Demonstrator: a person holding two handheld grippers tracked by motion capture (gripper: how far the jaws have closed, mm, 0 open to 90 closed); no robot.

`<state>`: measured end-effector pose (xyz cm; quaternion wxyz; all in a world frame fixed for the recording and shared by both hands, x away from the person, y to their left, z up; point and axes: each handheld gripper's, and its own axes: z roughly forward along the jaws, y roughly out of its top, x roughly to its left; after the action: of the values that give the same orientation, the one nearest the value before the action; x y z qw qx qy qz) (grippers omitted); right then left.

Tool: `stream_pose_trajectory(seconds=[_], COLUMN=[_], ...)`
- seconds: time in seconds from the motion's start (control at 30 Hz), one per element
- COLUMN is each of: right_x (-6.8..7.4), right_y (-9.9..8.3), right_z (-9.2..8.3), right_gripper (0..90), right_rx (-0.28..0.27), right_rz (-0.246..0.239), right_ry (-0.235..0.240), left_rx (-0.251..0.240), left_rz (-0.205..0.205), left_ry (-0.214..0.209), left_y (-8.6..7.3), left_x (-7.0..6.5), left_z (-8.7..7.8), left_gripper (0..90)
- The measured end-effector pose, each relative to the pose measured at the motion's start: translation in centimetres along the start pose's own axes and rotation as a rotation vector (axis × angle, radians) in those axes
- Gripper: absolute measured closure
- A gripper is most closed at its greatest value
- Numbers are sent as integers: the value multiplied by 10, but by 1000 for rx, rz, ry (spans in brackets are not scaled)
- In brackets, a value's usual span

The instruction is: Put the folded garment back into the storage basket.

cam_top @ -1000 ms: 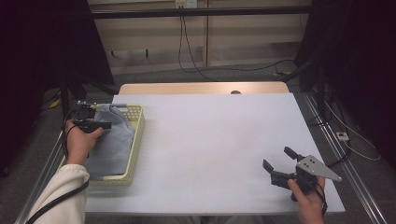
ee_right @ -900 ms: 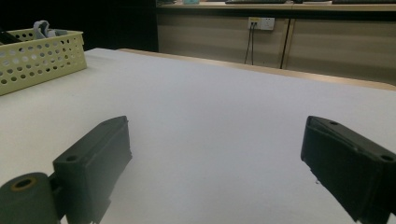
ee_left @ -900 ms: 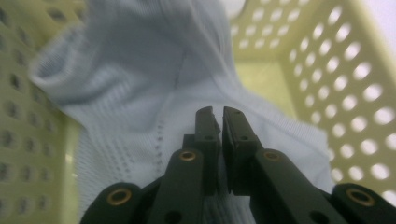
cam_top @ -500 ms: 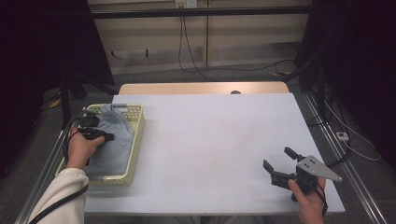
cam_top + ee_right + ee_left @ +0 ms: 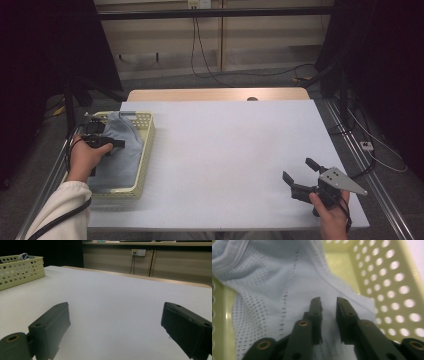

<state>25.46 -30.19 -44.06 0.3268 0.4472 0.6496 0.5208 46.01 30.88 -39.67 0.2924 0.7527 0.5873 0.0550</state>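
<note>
1. A pale blue mesh garment (image 5: 117, 150) lies heaped in a yellow perforated basket (image 5: 146, 150) at the counter's (image 5: 225, 150) left edge.
2. The left claw (image 5: 329, 305), its jaws just opening, stands slightly parted over the cloth, no fold pinched between them.
3. The right claw (image 5: 296, 176) hovers wide open and empty, well apart.
4. The fabric looks light, limp and thin; a bunched fold or the stitched seam (image 5: 342, 290) seems the surest hold.
</note>
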Motion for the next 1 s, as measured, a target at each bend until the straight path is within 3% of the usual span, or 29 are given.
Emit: stream_pose_trajectory(seconds=[0.17, 0.37, 0.5, 0.8, 1.0], right_x=[2, 6, 6, 4, 5], right_y=[2, 4, 4, 4, 4], right_z=[2, 4, 6, 5, 6], right_gripper=[89, 89, 89, 89, 89], right_rx=[-1, -1, -2, -5, -5], right_rz=[-4, -14, -12, -5, -12], right_ry=[9, 19, 20, 15, 26], left_rx=[-14, -29, -46, -49, -59], left_rz=[20, 47, 41, 107, 154], left_ry=[-37, -69, -85, -106, -149], left_y=[0, -1, 0, 5, 7], left_x=[-7, -17, -23, -47, -70], left_z=[-7, -16, -20, -25, -26], left_gripper=[597, 505, 439, 371, 342])
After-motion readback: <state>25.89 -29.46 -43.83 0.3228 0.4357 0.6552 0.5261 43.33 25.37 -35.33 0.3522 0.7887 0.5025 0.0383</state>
